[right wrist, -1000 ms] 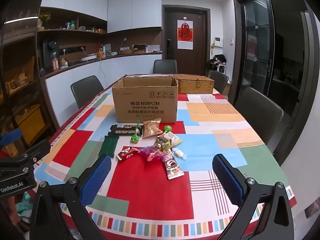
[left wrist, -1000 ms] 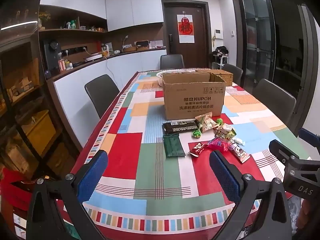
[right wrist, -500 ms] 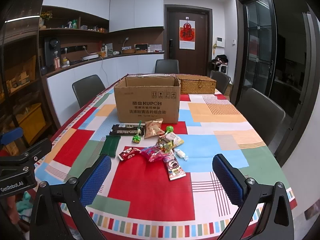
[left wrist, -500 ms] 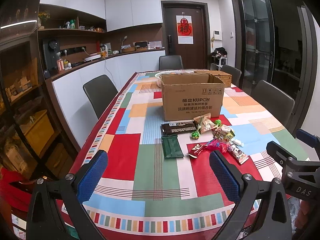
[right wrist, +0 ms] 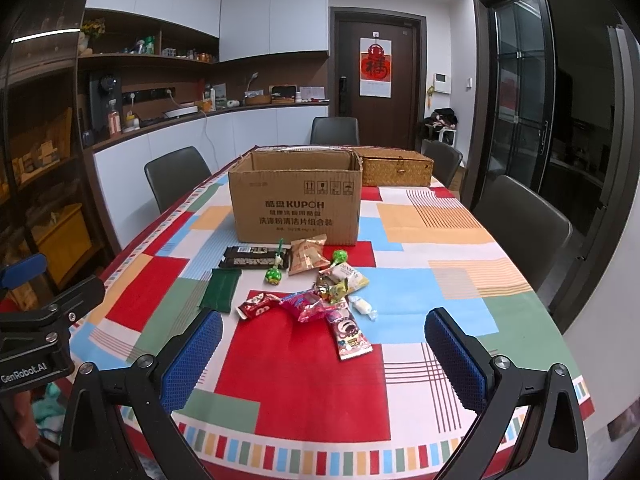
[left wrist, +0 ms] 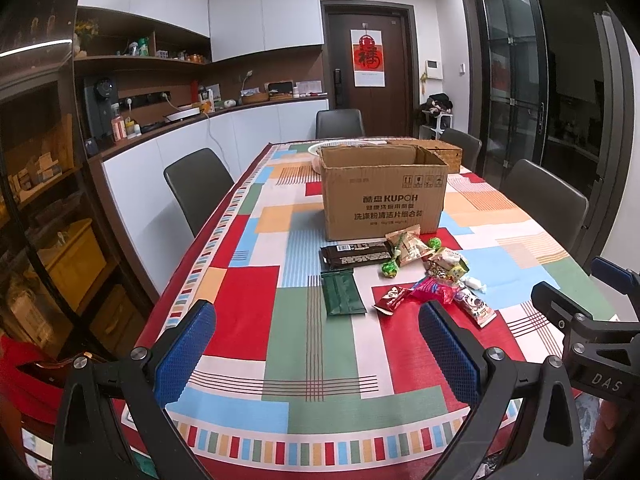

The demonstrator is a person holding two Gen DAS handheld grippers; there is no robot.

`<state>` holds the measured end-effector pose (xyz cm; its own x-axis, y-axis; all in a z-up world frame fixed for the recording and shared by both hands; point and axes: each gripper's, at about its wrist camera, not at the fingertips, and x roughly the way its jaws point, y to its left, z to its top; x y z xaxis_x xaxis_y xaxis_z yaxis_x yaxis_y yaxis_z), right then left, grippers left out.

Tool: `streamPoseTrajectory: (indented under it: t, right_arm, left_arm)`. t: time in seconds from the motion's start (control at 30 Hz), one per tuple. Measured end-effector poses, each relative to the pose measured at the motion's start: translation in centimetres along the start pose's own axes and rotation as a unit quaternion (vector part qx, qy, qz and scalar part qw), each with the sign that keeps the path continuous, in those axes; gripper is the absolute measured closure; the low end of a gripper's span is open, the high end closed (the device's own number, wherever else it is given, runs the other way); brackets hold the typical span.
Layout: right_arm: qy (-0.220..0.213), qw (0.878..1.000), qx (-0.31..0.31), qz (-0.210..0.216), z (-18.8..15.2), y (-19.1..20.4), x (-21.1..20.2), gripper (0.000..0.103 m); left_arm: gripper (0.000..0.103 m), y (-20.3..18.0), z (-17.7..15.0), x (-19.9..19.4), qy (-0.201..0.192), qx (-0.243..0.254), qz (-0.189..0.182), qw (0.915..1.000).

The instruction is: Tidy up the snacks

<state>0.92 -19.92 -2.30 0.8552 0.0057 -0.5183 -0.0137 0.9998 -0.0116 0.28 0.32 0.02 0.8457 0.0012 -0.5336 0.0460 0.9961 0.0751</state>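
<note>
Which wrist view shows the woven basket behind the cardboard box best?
The right wrist view: the woven basket shows its full front and lid beside the cardboard box. In the left wrist view, the box hides all but one end.

We see a long table [right wrist: 440, 248] in a colourful patchwork cloth, grey chairs [right wrist: 520, 216] around it, white cabinets [right wrist: 272, 12], a dark door [right wrist: 376, 80]

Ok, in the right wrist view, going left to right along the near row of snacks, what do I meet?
Green packet → red wrapper → pink wrapper → white candy. The long packet with the cartoon face lies nearer, below the pink one, so I leave it out of the order.
</note>
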Motion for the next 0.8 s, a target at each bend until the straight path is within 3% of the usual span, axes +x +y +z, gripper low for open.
streamPoseTrajectory:
  t: [0.8]
  right_arm:
    - [0.001,1.000,-0.001,0.000,0.07,0.03,0.01,0.000]
  left_arm:
    - [0.000,-0.14,-0.13,0.12,0.001,0.001,-0.001,1.0000]
